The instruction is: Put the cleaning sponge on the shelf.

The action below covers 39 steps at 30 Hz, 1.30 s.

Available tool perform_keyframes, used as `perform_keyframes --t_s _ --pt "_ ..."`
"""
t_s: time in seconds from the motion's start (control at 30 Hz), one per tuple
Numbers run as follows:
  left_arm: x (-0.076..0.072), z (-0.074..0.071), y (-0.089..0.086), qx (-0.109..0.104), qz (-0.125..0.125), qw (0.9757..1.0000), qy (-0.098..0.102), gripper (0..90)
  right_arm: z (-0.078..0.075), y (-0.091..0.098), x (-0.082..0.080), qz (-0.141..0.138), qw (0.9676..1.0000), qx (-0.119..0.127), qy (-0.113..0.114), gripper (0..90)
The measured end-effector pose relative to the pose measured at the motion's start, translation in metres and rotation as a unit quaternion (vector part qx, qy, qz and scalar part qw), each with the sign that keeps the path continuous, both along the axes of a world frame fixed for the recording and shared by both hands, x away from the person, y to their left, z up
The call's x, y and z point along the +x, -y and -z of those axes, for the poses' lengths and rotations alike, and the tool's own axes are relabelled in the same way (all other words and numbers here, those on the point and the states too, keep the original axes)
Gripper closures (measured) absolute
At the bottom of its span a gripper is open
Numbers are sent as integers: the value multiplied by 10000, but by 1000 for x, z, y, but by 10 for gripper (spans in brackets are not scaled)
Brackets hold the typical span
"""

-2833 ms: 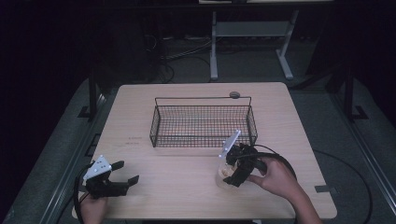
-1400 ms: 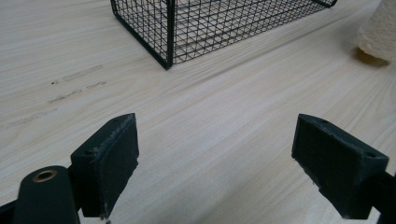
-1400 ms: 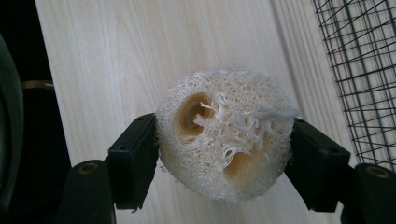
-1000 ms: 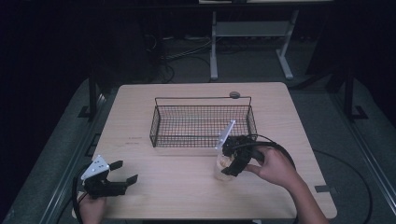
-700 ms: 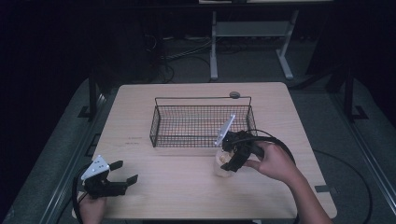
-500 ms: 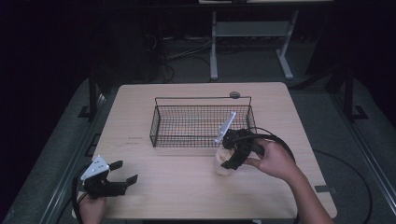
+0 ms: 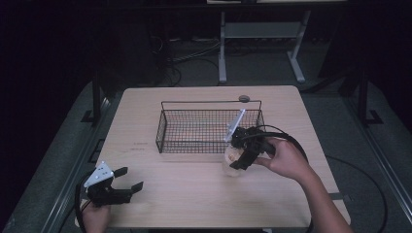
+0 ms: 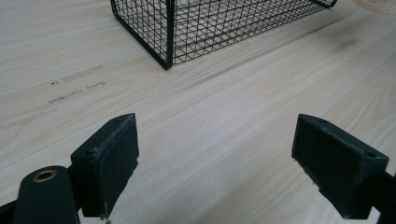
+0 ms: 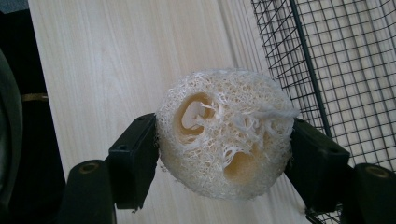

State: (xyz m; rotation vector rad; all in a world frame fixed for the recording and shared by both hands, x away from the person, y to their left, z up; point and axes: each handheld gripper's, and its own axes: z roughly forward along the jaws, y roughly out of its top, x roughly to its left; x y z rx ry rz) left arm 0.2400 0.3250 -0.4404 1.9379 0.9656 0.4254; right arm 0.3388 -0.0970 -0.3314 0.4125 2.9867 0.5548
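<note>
Right tongs [image 9: 224,154] clamped on loofah slice [image 9: 223,144]; left tongs [image 8: 215,168] wide, empty.

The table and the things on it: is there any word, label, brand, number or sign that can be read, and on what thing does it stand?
None can be read.
Table: faint dark marks left of the wire basket, also in the left gripper view; too blurred to tell if they are writing.
Loofah sponge in the right claw: no label.
Left claw: no print on its pads.
</note>
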Motion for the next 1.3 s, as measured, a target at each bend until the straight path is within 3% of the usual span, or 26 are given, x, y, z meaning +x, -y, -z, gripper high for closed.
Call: perform_keyframes --t_s 1.3 --pt "0 0 0 -19 -6 10000 14 138 -35 -6 19 -28 9999 26 126 310"
